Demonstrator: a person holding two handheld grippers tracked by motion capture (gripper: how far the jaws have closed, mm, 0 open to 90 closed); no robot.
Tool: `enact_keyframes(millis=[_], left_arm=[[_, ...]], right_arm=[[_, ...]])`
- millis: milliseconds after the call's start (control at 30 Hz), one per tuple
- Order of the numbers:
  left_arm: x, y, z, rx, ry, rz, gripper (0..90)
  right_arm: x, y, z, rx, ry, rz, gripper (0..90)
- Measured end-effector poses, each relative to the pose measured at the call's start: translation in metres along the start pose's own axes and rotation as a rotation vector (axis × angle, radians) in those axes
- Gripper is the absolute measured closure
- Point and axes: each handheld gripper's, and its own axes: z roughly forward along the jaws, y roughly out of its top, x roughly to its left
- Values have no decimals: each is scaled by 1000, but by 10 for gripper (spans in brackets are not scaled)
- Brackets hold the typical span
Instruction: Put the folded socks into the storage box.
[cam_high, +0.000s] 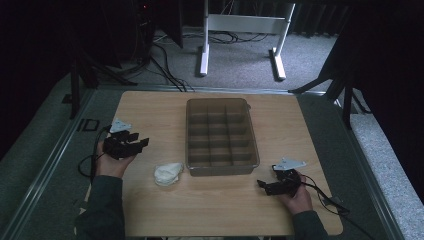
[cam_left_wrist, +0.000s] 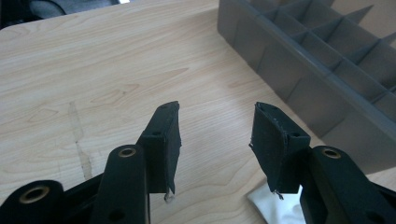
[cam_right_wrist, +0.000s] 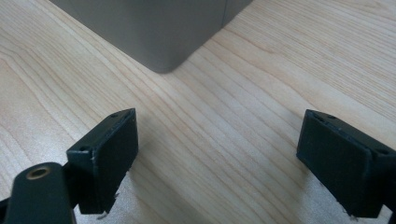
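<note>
A grey divided tray (cam_high: 222, 135) with several compartments sits mid-table, and they look bare. A crumpled white bag or cloth (cam_high: 168, 173) lies just left of its near corner. My left gripper (cam_high: 139, 142) hovers at the table's left side, open, jaws toward the tray; in the left gripper view (cam_left_wrist: 217, 140) nothing lies between its pads and the tray wall (cam_left_wrist: 299, 88) is at the right. My right gripper (cam_high: 261, 184) rests near the front right, open; in the right gripper view (cam_right_wrist: 219, 163) its jaws stand wide apart facing the tray's corner (cam_right_wrist: 163, 42).
The wooden table (cam_high: 150, 110) has bare surface all around the tray. A white desk frame (cam_high: 240, 35) and cables stand on the carpet beyond the far edge. Dark stands flank the table on both sides. A shiny patch (cam_left_wrist: 275, 207) shows under the left jaws.
</note>
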Motion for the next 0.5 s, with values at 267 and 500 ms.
enact_keyframes(millis=[267, 500], left_arm=[[-7, 5, 0, 36, -40, 56, 515], [-10, 8, 0, 50, -61, 83, 514]], right_arm=[[0, 0, 0, 0, 0, 0, 122], [0, 0, 0, 0, 0, 0, 122]])
